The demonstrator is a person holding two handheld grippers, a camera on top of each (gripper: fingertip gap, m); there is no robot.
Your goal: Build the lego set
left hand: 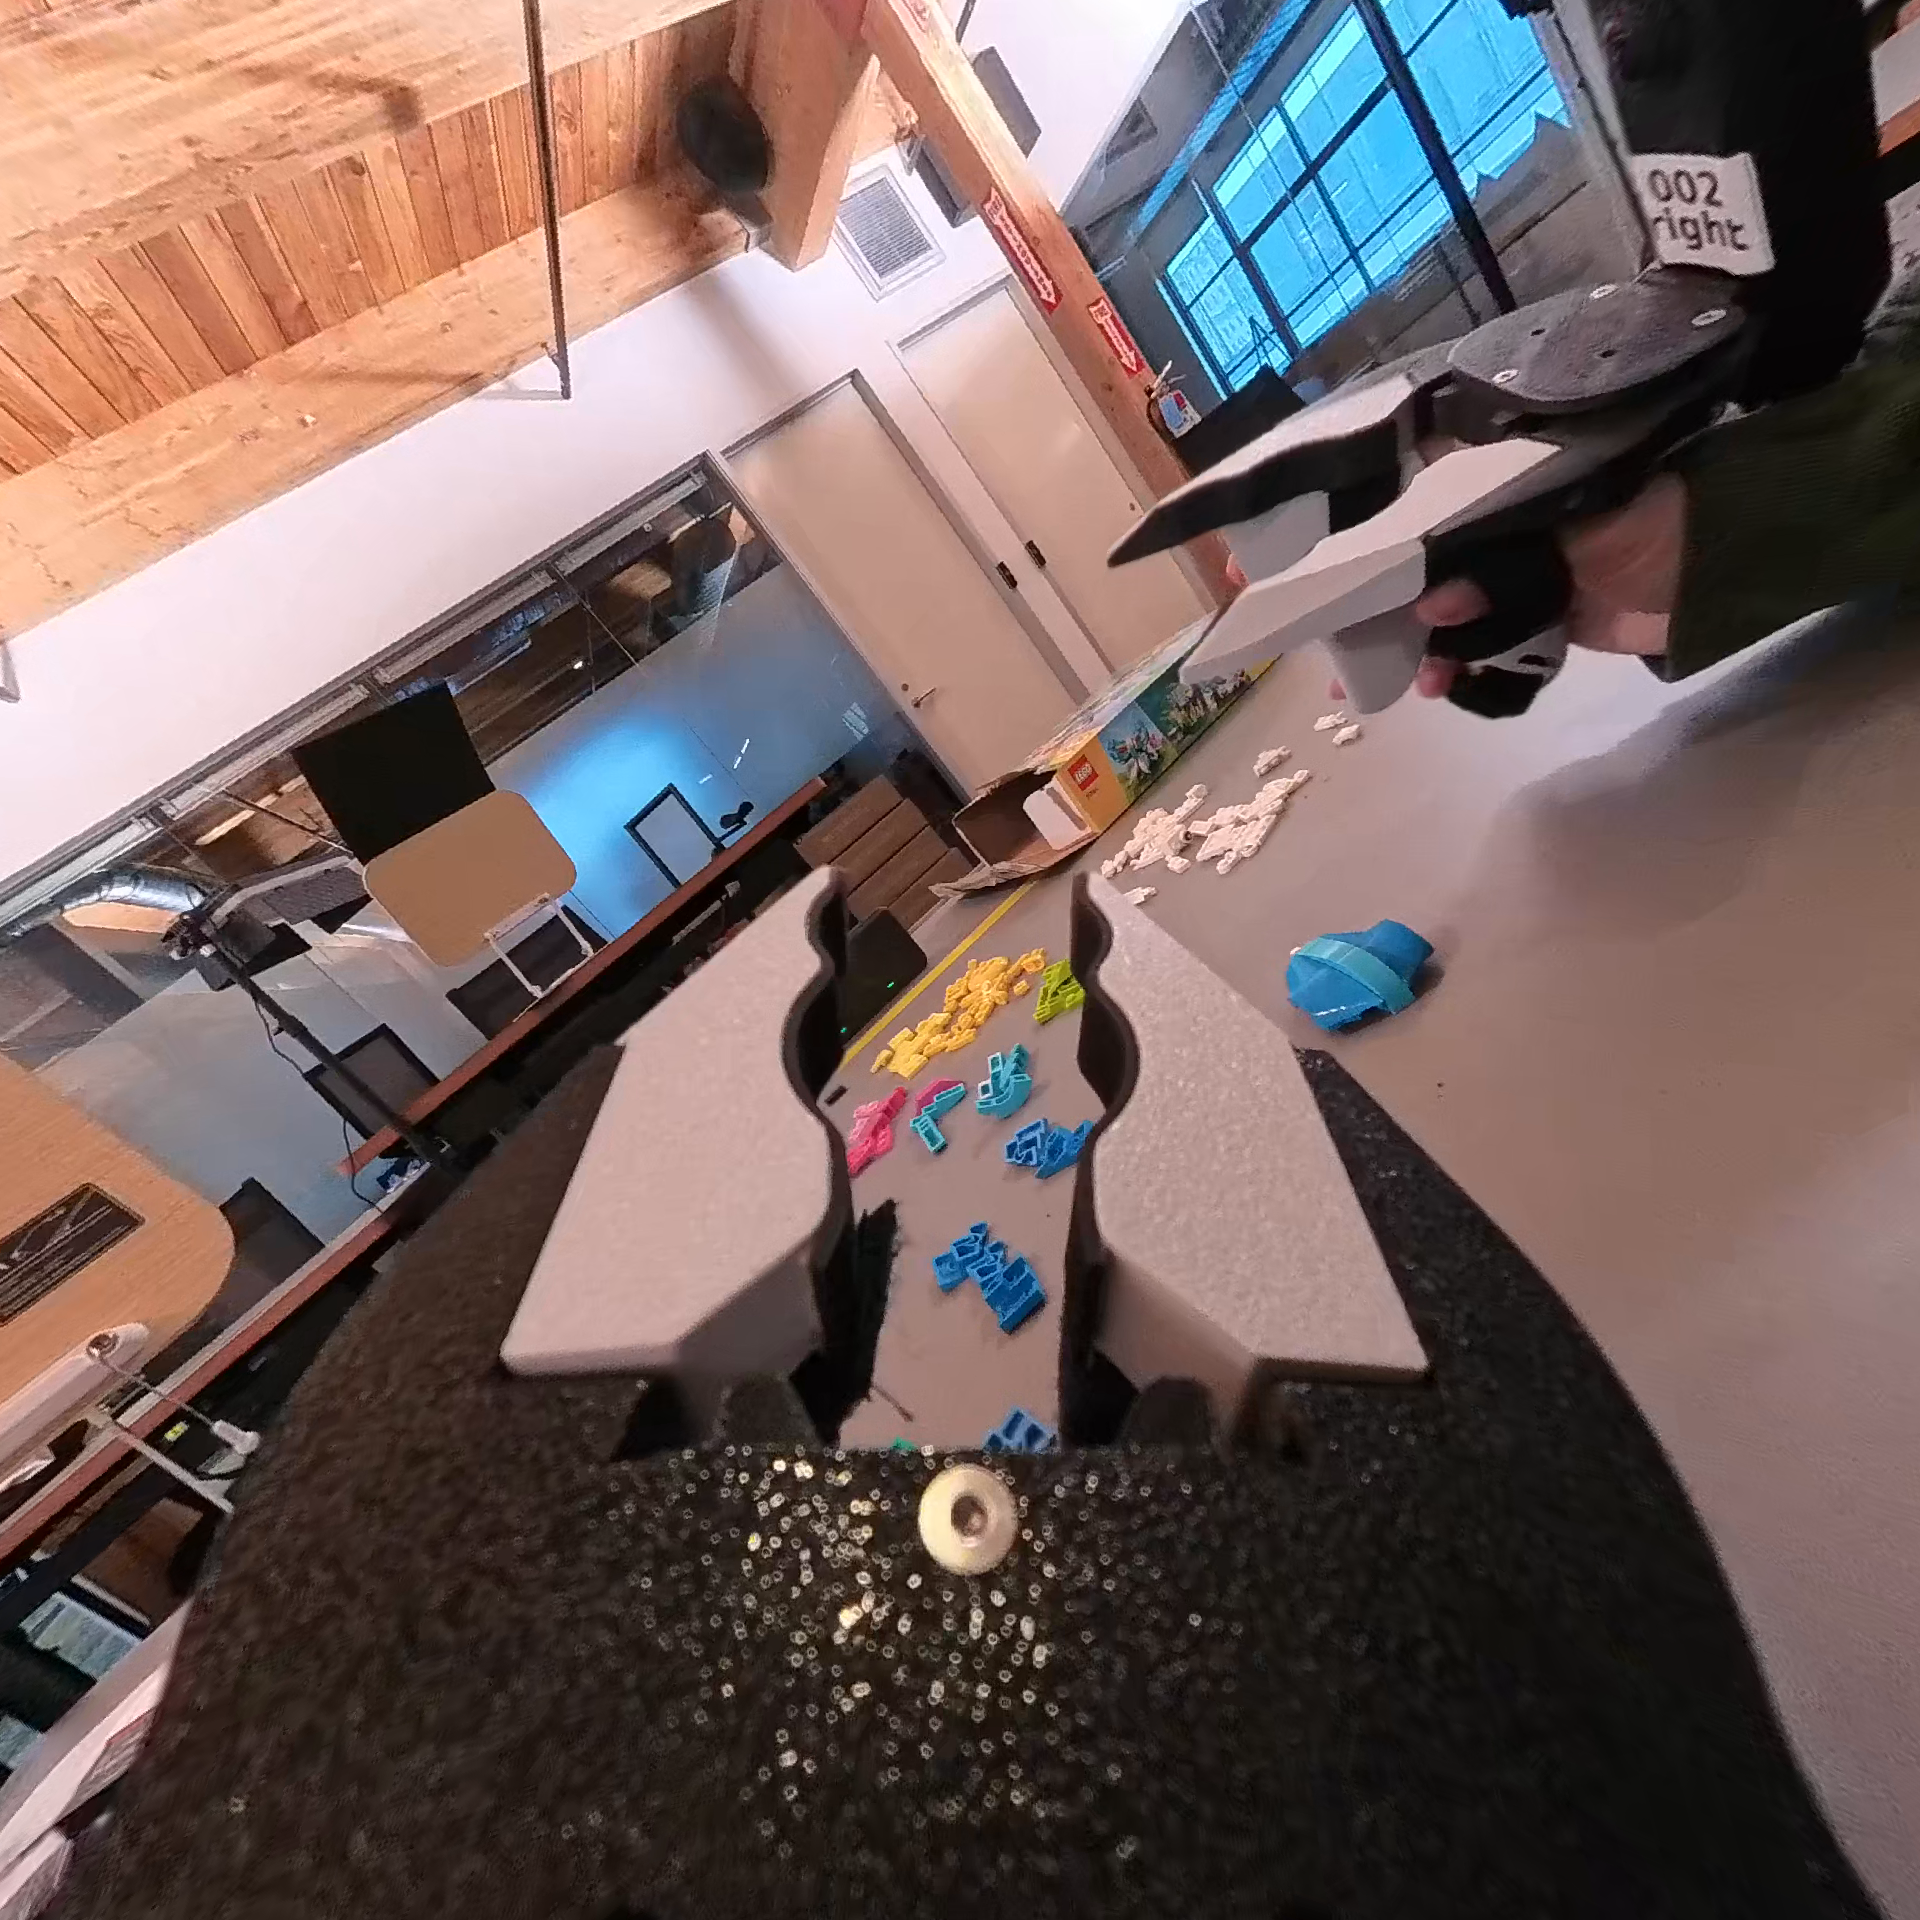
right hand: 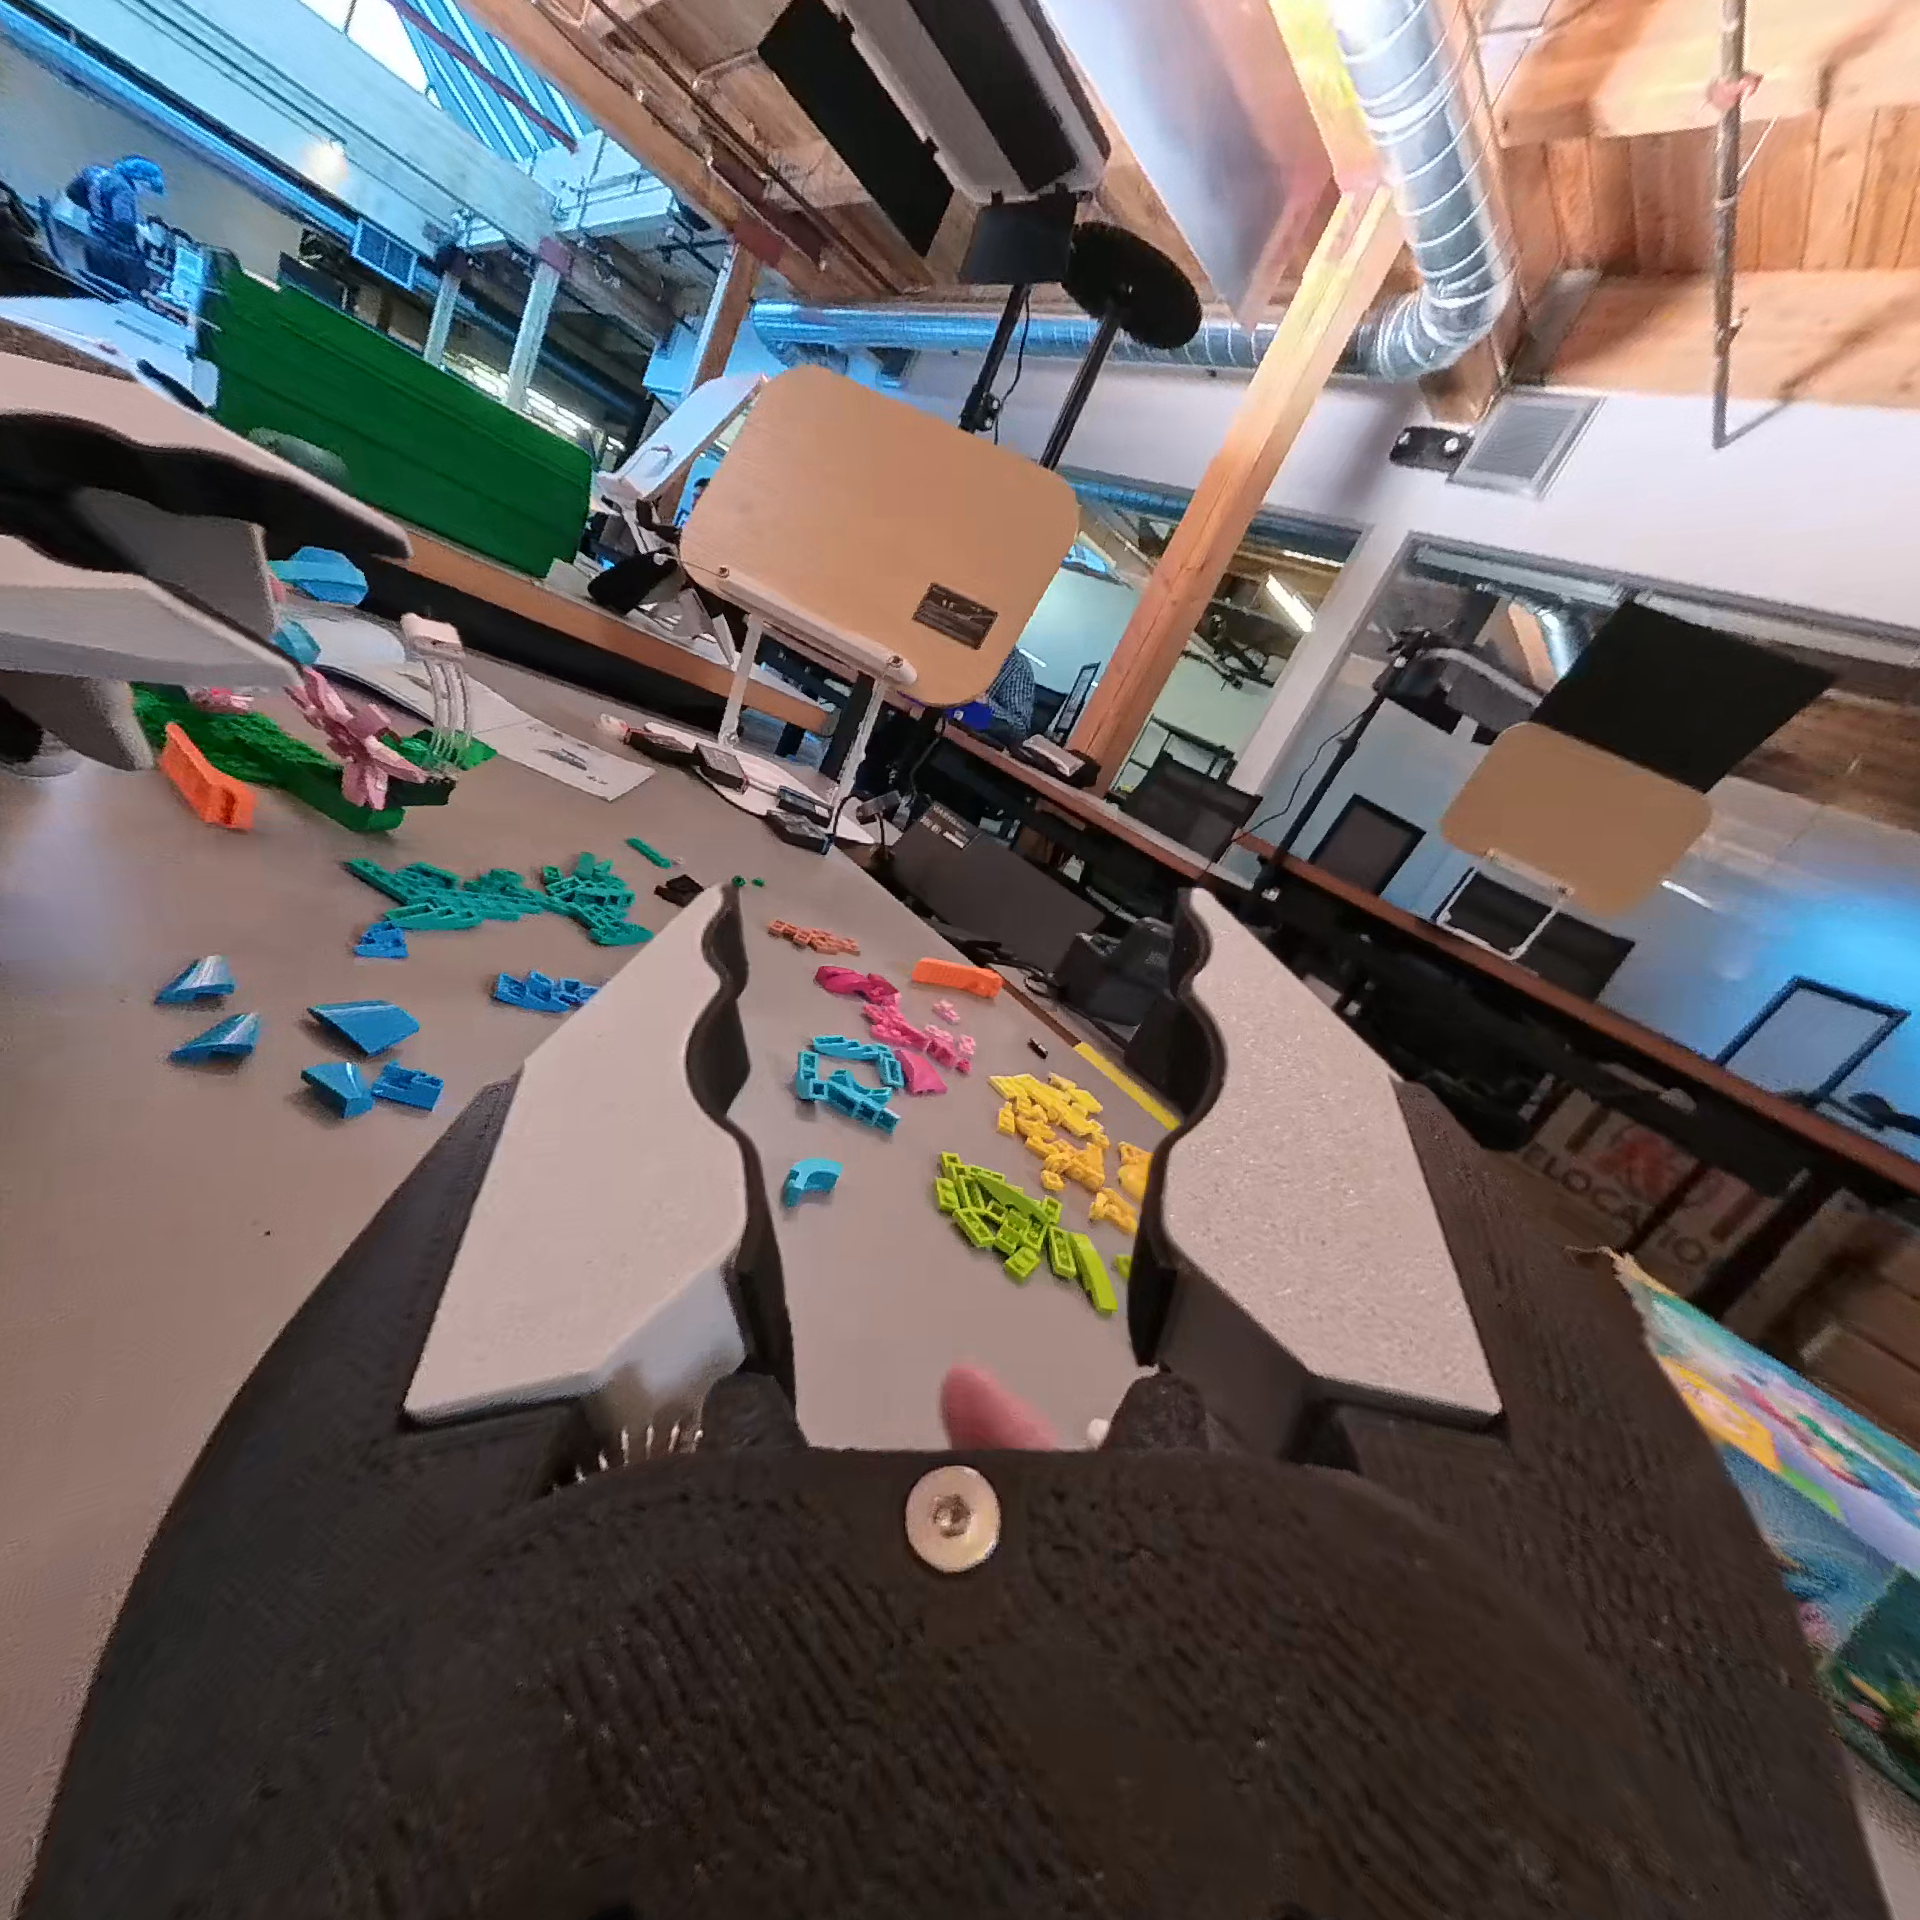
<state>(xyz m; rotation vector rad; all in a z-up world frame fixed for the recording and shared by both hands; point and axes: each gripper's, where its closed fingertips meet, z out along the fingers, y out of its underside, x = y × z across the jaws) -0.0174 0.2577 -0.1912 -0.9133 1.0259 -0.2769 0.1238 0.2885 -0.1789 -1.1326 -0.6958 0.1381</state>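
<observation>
My left gripper is open and empty, held above sorted Lego piles on the grey table: yellow, lime, pink, teal and blue. A blue built part lies to the right. My right gripper is open and empty above the cyan, yellow and lime piles. A green build with pink flowers stands at the far left. Each gripper shows in the other's view: the right one, the left one.
White pieces lie by the Lego box, which is also at the right edge of the right wrist view. Orange separators, a teal pile, blue slopes and a booklet lie on the table. The table's far edge runs behind the piles.
</observation>
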